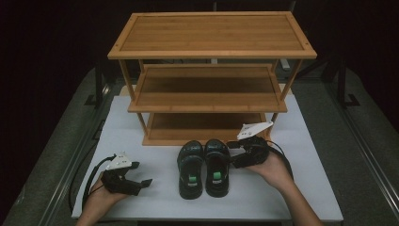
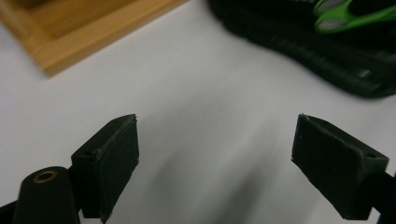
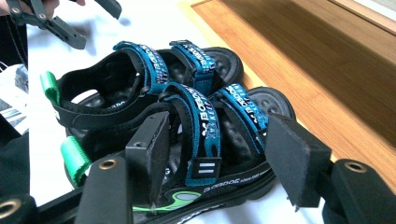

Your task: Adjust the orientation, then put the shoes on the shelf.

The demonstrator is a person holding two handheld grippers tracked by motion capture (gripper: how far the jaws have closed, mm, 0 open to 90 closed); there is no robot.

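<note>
A pair of black sandals with blue straps and green heel tabs stands side by side on the white table in front of the wooden rack, the left sandal (image 1: 190, 172) next to the right sandal (image 1: 217, 169). My right gripper (image 1: 234, 153) reaches the right sandal from its right side. In the right gripper view its jaws (image 3: 224, 163) stand apart with the near sandal's (image 3: 210, 126) straps between them, and the pads do not press; the other sandal (image 3: 140, 74) lies behind it. My left gripper (image 1: 141, 173) rests open on the table left of the pair, nothing between its jaws (image 2: 217, 158).
The three-tier wooden shoe rack (image 1: 207, 101) stands at the back of the white table (image 1: 141, 141), its lowest shelf (image 3: 327, 70) just behind the sandals. A sandal sole (image 2: 327, 51) and a rack corner (image 2: 84, 32) lie ahead of the left gripper. Dark floor surrounds the table.
</note>
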